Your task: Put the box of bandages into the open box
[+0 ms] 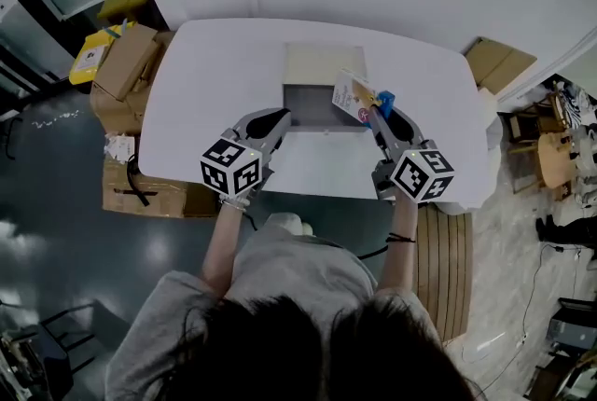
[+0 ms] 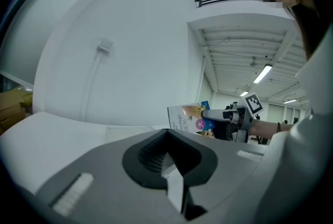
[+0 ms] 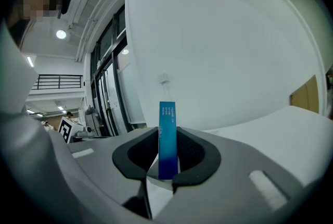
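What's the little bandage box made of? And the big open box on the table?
The box of bandages looks like thin printed card: it has flat faces, sharp edges and colourful, slightly glossy print. The open box looks like stiffer matte cardboard, cream with a grey inside and a lid folded back, though plastic cannot be ruled out from here.

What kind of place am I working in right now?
Probably a lab or workshop in an office building: a white table with cardboard boxes piled on the dark floor beside it, and strip lights on a bare ceiling.
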`<state>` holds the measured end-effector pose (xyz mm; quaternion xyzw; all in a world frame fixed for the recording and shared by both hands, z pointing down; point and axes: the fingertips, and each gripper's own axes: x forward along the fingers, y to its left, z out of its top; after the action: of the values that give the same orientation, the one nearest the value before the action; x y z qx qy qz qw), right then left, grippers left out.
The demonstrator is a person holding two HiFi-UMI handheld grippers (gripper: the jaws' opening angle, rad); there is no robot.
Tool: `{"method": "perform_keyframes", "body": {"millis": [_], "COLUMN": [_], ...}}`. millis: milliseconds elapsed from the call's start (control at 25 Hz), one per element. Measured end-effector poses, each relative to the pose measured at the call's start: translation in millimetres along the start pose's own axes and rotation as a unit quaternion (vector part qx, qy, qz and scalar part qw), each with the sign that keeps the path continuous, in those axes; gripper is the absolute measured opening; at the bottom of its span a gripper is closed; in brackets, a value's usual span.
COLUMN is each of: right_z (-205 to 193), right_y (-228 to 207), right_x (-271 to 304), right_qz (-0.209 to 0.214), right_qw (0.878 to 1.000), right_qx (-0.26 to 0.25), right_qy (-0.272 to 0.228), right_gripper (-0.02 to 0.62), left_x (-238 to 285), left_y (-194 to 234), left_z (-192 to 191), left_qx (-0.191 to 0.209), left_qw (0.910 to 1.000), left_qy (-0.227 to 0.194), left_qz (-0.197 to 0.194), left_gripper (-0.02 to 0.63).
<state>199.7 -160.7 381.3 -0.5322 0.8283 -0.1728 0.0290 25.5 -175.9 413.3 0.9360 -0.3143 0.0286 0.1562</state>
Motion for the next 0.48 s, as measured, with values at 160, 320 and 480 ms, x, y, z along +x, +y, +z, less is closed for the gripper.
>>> {"method": "perform_keyframes", "body": {"millis": [160,320,480], "right_z": [-7,-15,-23], "right_y": [-4,-7,-12], "right_x": [20,40,55], "right_qz": [0.008,0.017,0.021], "right_qw": [1.0,0.998,0.997], "right_qx": [0.003,0.009,0.018], "right_qy": [0.029,0.057,0.075], "right_gripper": [0.1,0.1,0.1], "left_x": [6,15,28], "left_y": [10,23,30], "left_z": [-8,-17,-23], "left_qx": [-0.014,-0.031,-0.043], "left_qw": [0.9998,0.999,0.9978], "left_qy": [0.015,0.033,0.048], "left_qz": [-0.001,-0.003,-0.017], "left_gripper": [-0.006,-0.006,-0.006]}}
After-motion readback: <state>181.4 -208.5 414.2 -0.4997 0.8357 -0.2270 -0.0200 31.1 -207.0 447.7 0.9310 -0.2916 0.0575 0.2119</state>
